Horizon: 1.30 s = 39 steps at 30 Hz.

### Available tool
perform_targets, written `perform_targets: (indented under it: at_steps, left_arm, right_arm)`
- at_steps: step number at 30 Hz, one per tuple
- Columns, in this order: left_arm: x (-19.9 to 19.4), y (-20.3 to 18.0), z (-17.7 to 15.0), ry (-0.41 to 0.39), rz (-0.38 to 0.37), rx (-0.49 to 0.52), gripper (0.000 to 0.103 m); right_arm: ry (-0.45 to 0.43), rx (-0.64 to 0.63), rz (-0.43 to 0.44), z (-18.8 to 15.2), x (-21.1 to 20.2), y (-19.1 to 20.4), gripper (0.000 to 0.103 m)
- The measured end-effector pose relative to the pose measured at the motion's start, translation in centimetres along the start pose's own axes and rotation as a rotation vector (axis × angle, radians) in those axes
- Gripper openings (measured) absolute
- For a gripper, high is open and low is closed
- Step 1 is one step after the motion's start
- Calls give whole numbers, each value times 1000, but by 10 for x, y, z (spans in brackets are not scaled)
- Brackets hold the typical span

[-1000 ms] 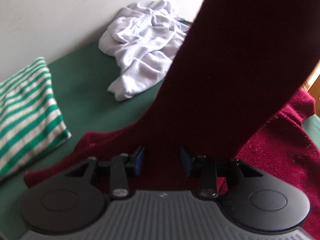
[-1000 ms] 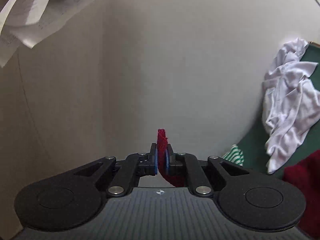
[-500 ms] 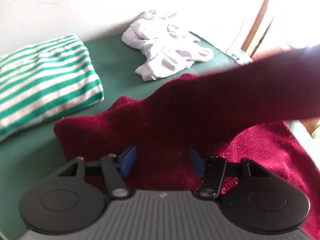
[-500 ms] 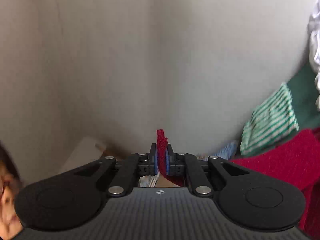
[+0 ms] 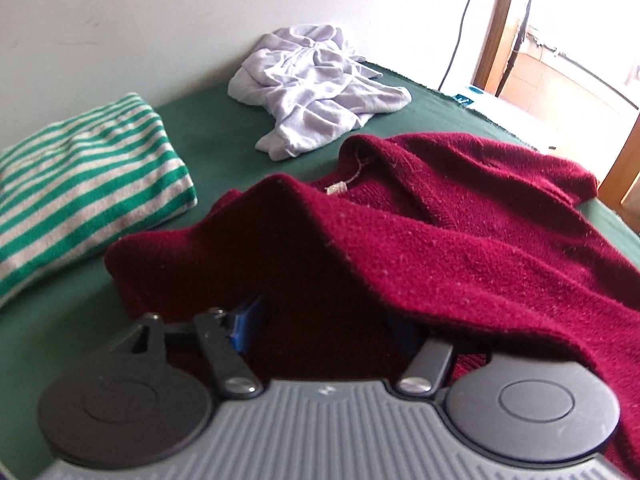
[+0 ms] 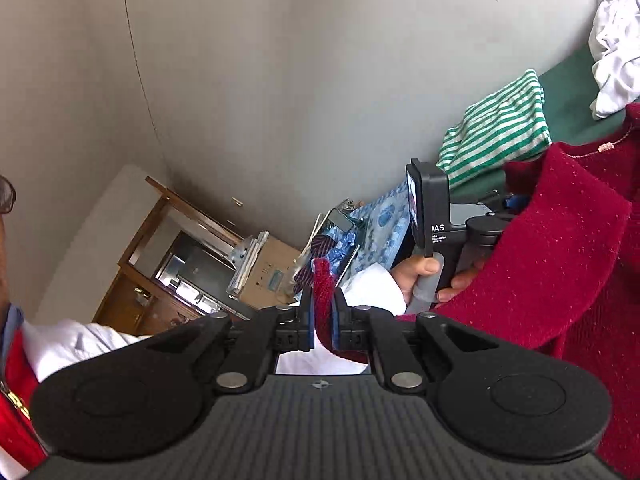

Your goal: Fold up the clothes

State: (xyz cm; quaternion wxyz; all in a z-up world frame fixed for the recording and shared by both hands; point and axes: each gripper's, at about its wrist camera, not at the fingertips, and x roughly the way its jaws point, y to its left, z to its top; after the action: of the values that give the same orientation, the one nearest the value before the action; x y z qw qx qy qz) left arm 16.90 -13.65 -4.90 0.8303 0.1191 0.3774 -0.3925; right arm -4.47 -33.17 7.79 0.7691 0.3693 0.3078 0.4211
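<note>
Maroon sweater coming down across itself, one sleeve in tow.

Left wrist view: a sleeve that was stretched high a second ago is now draping low over the sweater body on the green surface, so a sleeve fold appears to be landing. The left tongs are standing spread, knit lying between and over them from 12 to 3 o'clock, gripping nothing. A folded striped garment is sitting at 10 o'clock, a crumpled white garment at 12.
Right wrist view: the right tongs are still pinching the sleeve cuff, the sweater trailing off toward 3 o'clock over the left hand.
</note>
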Motion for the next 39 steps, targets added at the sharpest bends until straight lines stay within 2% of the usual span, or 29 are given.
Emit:
perform_targets:
  at_steps: [7,10,14,16,18,21,25,29,33,34,36,39]
  left_arm:
    - [-5,8,24,-22,1,11,62]
    - [4,11,36,-11,19,-4,51]
    - [26,12,37,17,112,-30,39]
    - [26,16,35,-2,114,-62,37]
    - [21,21,37,-21,104,-94,26]
    - [16,23,37,-11,96,-112,21]
    - [5,20,26,-5,61,-123,21]
    - [-9,19,9,-3,76,-90,23]
    - [-23,28,-1,-2,60,-122,24]
    - [-26,30,-3,-4,49,-135,26]
    - [-31,34,-6,-2,15,-168,40]
    - [-31,32,-10,8,-12,-179,41]
  right_arm:
    - [-14,-12,-31,0,-9,3,8]
    - [-16,-42,-76,-1,-6,7,8]
    - [-8,-98,-121,-5,-5,18,8]
    - [7,-140,-146,-8,-4,25,8]
    - [22,-178,-157,-12,-2,30,8]
    - [42,-204,-158,-16,-1,31,9]
    - [55,-198,-155,-22,-3,28,9]
    - [66,-190,-153,-29,-5,24,9]
    - [91,-168,-165,-38,-7,19,9]
    - [99,-161,-167,-41,-7,18,10]
    - [109,-147,-169,-47,-6,17,10]
    - [96,-136,-166,-51,-6,16,10]
